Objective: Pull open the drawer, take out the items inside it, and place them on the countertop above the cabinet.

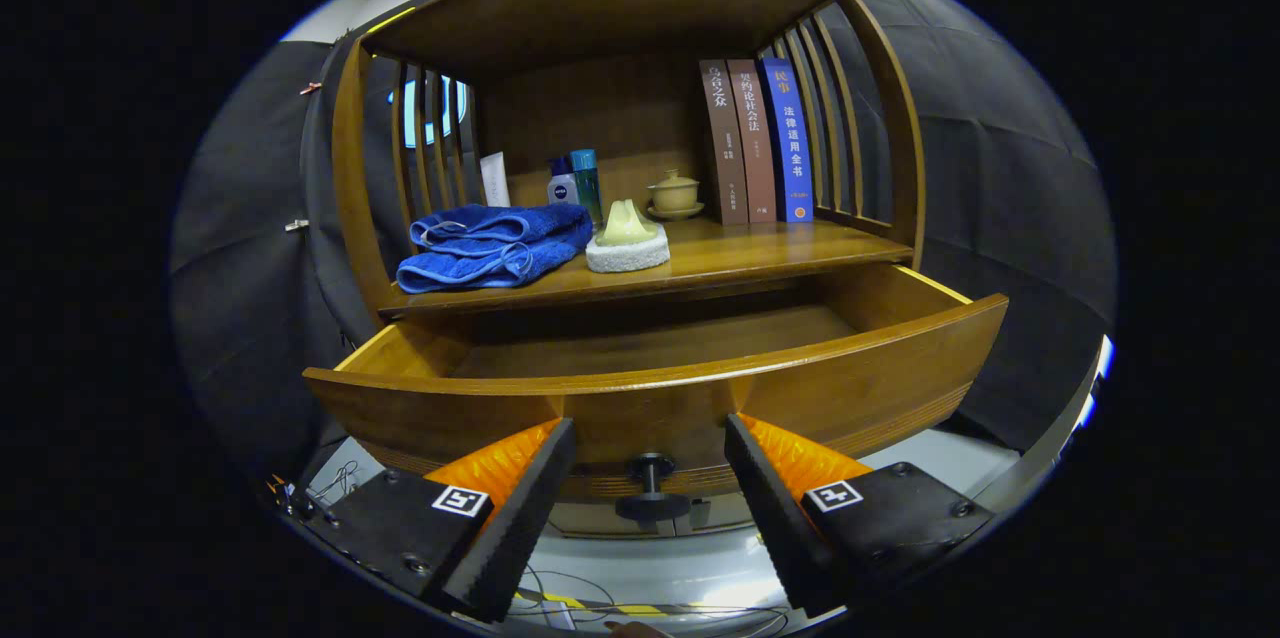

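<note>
The wooden drawer stands pulled out from the cabinet, and the part of its inside that I see holds nothing. Its dark round knob sits on the drawer front, between my fingers and untouched by them. My gripper is open, its fingers spread to either side of the knob. On the countertop above the drawer lie a folded blue towel and a white sponge pad with a pale yellow object on it.
At the back of the shelf stand bottles, a white tube, a lidded cup on a saucer and three upright books. Slatted wooden sides close the shelf left and right. Cables lie on the floor below the drawer.
</note>
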The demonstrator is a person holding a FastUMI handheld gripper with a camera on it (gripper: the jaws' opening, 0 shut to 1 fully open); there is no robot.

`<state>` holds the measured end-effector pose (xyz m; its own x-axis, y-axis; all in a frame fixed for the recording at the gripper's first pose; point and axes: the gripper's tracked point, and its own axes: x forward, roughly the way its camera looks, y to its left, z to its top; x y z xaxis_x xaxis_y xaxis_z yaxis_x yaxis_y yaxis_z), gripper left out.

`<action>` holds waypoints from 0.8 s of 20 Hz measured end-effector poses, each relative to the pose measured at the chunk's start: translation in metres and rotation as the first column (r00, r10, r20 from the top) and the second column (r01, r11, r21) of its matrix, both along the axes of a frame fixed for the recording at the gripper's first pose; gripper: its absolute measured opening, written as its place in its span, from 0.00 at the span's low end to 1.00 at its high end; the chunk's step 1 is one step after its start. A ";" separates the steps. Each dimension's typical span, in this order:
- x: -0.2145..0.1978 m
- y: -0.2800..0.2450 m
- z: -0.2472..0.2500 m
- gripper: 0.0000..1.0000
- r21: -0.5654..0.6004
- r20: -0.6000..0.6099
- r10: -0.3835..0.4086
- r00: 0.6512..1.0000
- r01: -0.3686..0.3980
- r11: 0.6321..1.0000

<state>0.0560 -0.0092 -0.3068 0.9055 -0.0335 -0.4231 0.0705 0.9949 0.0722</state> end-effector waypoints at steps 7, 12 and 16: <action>0.062 -0.005 -0.007 0.99 -0.021 -0.015 0.001 1.000 -0.001 1.000; 0.085 -0.003 -0.016 0.99 -0.026 -0.029 -0.007 1.000 0.006 1.000; 0.089 -0.003 -0.018 1.00 -0.030 -0.024 0.000 1.000 0.000 1.000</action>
<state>0.1449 -0.0126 -0.3253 0.8951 -0.0464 -0.4435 0.0719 0.9966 0.0409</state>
